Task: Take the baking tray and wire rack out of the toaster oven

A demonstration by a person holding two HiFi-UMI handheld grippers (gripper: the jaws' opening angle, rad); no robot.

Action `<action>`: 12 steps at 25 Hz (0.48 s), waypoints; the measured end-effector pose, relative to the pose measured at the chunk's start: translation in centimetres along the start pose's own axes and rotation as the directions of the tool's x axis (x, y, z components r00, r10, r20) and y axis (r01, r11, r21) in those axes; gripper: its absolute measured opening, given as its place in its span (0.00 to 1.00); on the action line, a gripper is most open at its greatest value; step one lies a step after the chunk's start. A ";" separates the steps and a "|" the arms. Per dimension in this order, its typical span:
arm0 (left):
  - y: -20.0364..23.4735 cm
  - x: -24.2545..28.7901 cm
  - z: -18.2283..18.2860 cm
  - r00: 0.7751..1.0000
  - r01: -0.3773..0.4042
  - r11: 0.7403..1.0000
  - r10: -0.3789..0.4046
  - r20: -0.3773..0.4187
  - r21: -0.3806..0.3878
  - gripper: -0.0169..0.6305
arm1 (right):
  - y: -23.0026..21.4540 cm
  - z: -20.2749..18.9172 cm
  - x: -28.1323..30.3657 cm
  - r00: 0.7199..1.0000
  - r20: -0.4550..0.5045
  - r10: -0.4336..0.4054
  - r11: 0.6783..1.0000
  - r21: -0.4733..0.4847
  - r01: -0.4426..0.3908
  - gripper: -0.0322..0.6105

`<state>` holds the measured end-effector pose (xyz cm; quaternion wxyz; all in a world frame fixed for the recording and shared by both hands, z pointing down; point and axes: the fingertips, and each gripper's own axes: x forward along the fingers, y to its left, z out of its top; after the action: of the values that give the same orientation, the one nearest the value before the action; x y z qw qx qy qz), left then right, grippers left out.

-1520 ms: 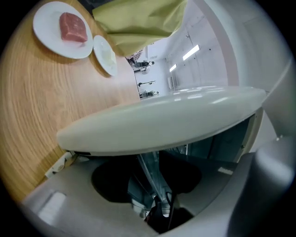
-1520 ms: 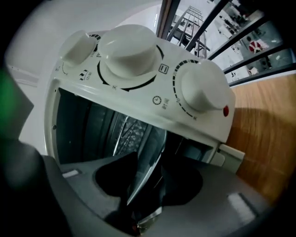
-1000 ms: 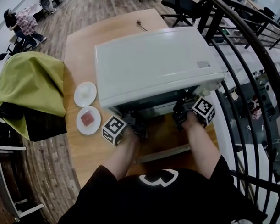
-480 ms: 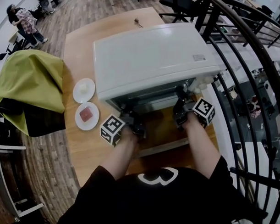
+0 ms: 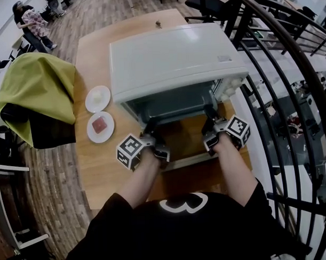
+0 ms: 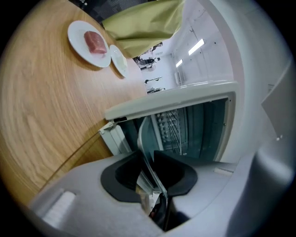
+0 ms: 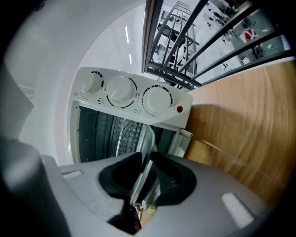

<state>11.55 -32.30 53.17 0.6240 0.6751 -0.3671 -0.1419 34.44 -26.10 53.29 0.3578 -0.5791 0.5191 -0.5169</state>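
At the toaster oven point(image 5: 171, 57) mouth, left gripper point(image 6: 149, 162) and right gripper point(image 7: 147, 171) pinch the baking tray point(image 6: 142, 139) rim.

White toaster oven point(image 5: 171, 57) sits on wood table point(image 5: 94, 161), door dropped open. Thin grey metal baking tray point(image 5: 170, 102) lies level, partly out of the opening, front rim pinched near both ends. Wire rack point(image 6: 173, 129) sits inside the cavity behind it.

Showing white on boxy metal toaster oven point(image 5: 171, 57), silvery grey on thin baking tray point(image 6: 147, 159), olive-green on draped cloth point(image 5: 38, 83).
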 end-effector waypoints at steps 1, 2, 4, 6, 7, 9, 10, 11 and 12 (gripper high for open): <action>0.1 -0.3 -0.1 1.000 -0.003 1.000 0.003 0.001 0.001 0.17 | 0.0 -0.2 -0.3 1.000 -0.002 0.000 1.000 0.000 0.000 0.20; 0.2 -0.7 -0.2 1.000 -0.006 1.000 0.006 0.002 0.001 0.17 | -0.1 -0.4 -0.6 1.000 -0.005 0.000 1.000 0.001 0.000 0.19; 0.3 -1.6 -0.6 1.000 -0.013 1.000 0.013 0.001 -0.001 0.17 | -0.2 -0.9 -1.5 1.000 -0.011 -0.008 1.000 0.005 0.008 0.20; 0.4 -2.7 -1.4 1.000 -0.020 1.000 0.020 -0.003 -0.004 0.17 | -0.3 -1.4 -2.8 1.000 -0.020 -0.016 1.000 0.004 0.016 0.19; 0.4 -3.2 -1.8 1.000 -0.023 1.000 0.023 -0.004 -0.005 0.17 | -0.3 -1.6 -3.4 1.000 -0.024 -0.017 1.000 0.003 0.017 0.19; 0.4 -3.9 -2.0 1.000 -0.027 1.000 0.027 -0.003 -0.006 0.17 | -0.1 -1.9 -4.0 0.999 -0.029 -0.015 1.000 0.006 0.015 0.19; 0.2 -4.0 -2.1 1.000 -0.028 1.000 0.028 -0.003 -0.006 0.17 | 0.0 -1.9 -4.1 0.999 -0.030 -0.014 1.000 0.009 0.015 0.19; 0.1 -4.1 -2.1 1.000 -0.028 1.000 0.028 -0.003 -0.006 0.17 | 0.1 -1.9 -4.3 0.999 -0.030 -0.014 1.000 0.012 0.014 0.19; 0.0 -4.3 -2.2 1.000 -0.029 1.000 0.029 -0.002 -0.005 0.17 | 0.2 -1.9 -4.5 0.999 -0.030 -0.013 1.000 0.014 0.013 0.19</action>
<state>10.06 -27.78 52.44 0.6280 0.6684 -0.3757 -0.1332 32.86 -21.50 52.52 0.3506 -0.5720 0.5170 -0.5315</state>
